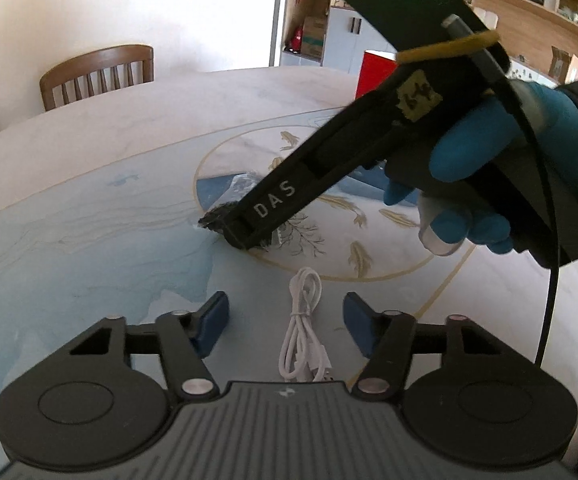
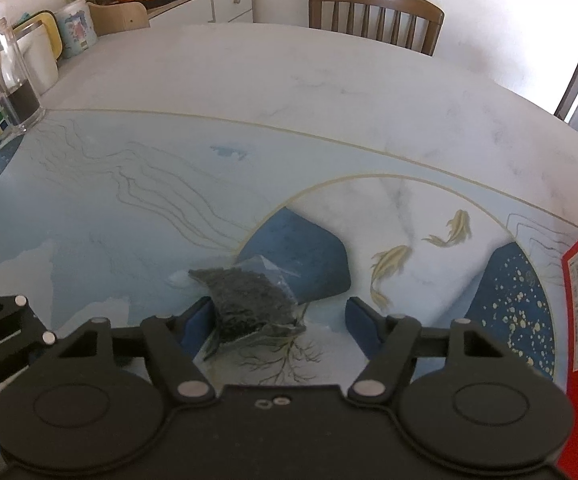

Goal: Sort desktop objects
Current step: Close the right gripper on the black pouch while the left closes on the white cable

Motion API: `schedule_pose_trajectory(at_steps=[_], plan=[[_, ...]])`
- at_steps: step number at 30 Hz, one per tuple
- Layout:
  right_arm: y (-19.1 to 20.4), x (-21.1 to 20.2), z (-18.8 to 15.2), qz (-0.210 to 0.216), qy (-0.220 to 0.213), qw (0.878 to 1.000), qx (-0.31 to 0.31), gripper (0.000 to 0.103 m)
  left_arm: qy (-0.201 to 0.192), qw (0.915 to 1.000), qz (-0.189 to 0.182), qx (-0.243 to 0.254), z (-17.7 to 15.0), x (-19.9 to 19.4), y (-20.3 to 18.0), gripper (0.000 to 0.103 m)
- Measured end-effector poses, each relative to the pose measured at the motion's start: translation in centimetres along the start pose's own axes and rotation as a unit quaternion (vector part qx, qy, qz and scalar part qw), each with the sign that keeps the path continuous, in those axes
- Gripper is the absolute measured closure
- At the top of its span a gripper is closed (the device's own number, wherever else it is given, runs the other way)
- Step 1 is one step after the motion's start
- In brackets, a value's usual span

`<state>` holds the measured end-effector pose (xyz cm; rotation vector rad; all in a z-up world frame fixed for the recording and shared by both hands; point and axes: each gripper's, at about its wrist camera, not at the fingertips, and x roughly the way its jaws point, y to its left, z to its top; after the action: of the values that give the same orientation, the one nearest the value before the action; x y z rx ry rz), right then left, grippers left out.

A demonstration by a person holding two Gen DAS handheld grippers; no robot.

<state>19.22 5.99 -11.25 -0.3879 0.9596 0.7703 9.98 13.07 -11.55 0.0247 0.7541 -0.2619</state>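
A clear plastic bag of dark granules (image 2: 249,300) lay crumpled on the painted table (image 2: 329,100), between the right gripper's (image 2: 279,322) wide-spread fingers. The left gripper (image 1: 285,320), also wide, straddled a coiled white USB cable (image 1: 303,332), its near end cut off.

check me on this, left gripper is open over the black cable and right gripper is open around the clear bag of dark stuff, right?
One thing is off: the cable is white, not black, as the left wrist view shows. The left gripper is open over it, and the right gripper is open around the clear bag of dark stuff.
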Motion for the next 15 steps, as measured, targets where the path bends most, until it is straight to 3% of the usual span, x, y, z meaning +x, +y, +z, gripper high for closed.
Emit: schedule_pose_trajectory(at_steps=[5,9,12,15], plan=[[0.33,-0.08,-0.01,-0.001,-0.001,1.0,-0.012,0.043,0.002,0.9999,-0.002,0.013,0.34,0.1,-0.54,0.067],[0.2,-0.26,-0.05,-0.008,-0.003,1.0,-0.014,0.048,0.005,0.9997,0.006,0.023,0.49,0.21,-0.72,0.072],[-0.15,-0.38,-0.21,-0.013,-0.003,1.0,-0.01,0.048,0.006,0.9996,0.01,0.026,0.6,0.28,-0.77,0.081],[-0.55,-0.63,-0.43,-0.016,-0.003,1.0,-0.007,0.057,0.009,0.9994,0.001,0.034,0.69,0.33,-0.89,0.089]])
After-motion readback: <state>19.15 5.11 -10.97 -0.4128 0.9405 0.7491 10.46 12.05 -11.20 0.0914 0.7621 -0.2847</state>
